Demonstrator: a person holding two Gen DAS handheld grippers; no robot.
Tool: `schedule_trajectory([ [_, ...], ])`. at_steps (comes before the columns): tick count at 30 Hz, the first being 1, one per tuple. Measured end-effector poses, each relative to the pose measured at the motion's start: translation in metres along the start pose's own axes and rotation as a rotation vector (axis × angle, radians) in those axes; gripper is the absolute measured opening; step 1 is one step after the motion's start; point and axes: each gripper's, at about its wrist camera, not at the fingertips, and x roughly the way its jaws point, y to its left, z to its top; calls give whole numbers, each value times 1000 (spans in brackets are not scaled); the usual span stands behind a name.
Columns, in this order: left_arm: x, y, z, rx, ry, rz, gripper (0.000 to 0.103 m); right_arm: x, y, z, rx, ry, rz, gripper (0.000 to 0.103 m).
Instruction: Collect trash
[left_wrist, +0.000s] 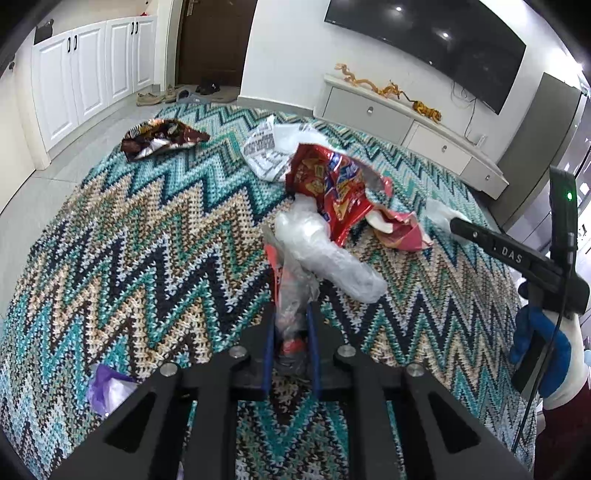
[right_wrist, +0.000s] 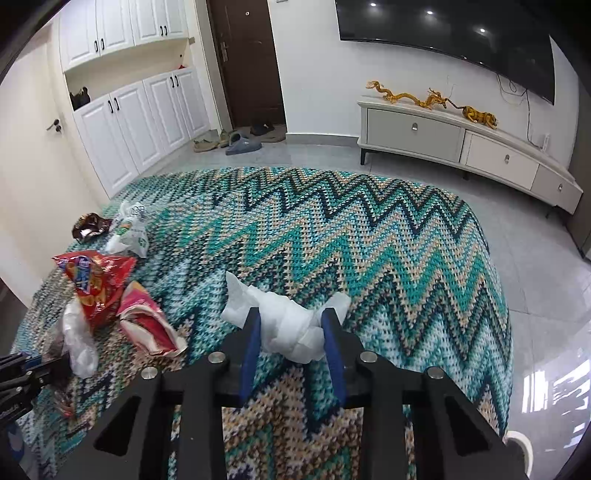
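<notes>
My left gripper (left_wrist: 291, 314) is shut on a bundle of trash: clear crumpled plastic (left_wrist: 325, 254) with a red snack bag (left_wrist: 332, 184) sticking up from it. The bundle also shows at the left of the right wrist view (right_wrist: 96, 284). My right gripper (right_wrist: 291, 317) has its jaws around a crumpled white tissue (right_wrist: 288, 321) on the zigzag blanket (right_wrist: 369, 240); both pads touch it. A torn pink-red wrapper (left_wrist: 399, 229) lies beside the bundle, also in the right wrist view (right_wrist: 147, 321). A dark brown wrapper (left_wrist: 159, 138) and a white printed bag (left_wrist: 266, 147) lie farther off.
A purple scrap (left_wrist: 107, 387) lies near my left gripper's base. The blanket covers a raised surface with grey tile floor (right_wrist: 535, 295) around it. A TV cabinet (right_wrist: 461, 144) stands at the far right, white cupboards (right_wrist: 129, 129) and shoes (right_wrist: 236, 140) at the back.
</notes>
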Motion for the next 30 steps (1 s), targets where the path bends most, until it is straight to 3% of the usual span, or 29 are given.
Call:
schedule_trajectory([
  [9,-42,-4,-6,4,-72,-28,14,-58,3,-23,41,-87,64,28],
  [15,-62,-27,-9,43,-102,-79,14,-106,-6,-41,80,-146,69,28],
  [21,-68,-60,-14,118,-110,-114,14,-154,-36,-68,141,-199,9,28],
  [30,-62,-101,-21,195,-82,-152,14,-191,-95,-120,267,-201,-122,28],
])
